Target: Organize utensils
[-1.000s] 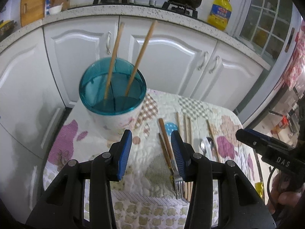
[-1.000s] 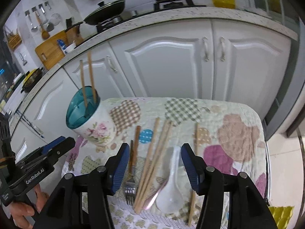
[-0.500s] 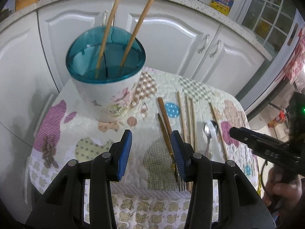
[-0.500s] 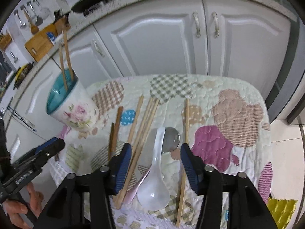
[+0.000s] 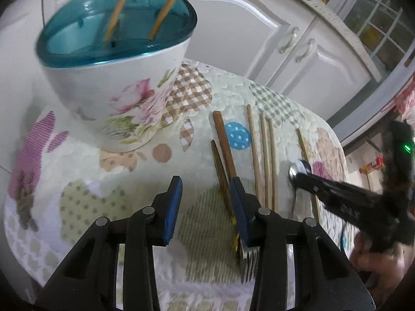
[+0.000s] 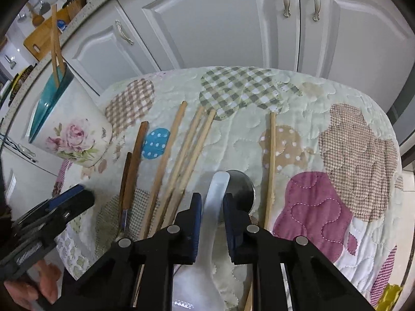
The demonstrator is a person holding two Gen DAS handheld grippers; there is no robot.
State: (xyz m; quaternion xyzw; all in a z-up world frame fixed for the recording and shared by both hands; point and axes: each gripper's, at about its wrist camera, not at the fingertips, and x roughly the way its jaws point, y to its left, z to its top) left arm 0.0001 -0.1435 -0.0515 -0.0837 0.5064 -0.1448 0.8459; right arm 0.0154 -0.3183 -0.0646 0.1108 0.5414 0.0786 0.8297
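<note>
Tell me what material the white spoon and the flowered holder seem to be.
White spoon: glossy and slightly translucent, so probably ceramic or melamine; I cannot tell which. Flowered holder: smooth white body with a printed rose, apparently glazed ceramic or coated metal, with a see-through teal plastic insert.

A white cup (image 5: 114, 88) with pink roses and a teal rim stands on a pastel patchwork cloth (image 6: 337, 155); the spoon (image 6: 207, 233) is white.
</note>
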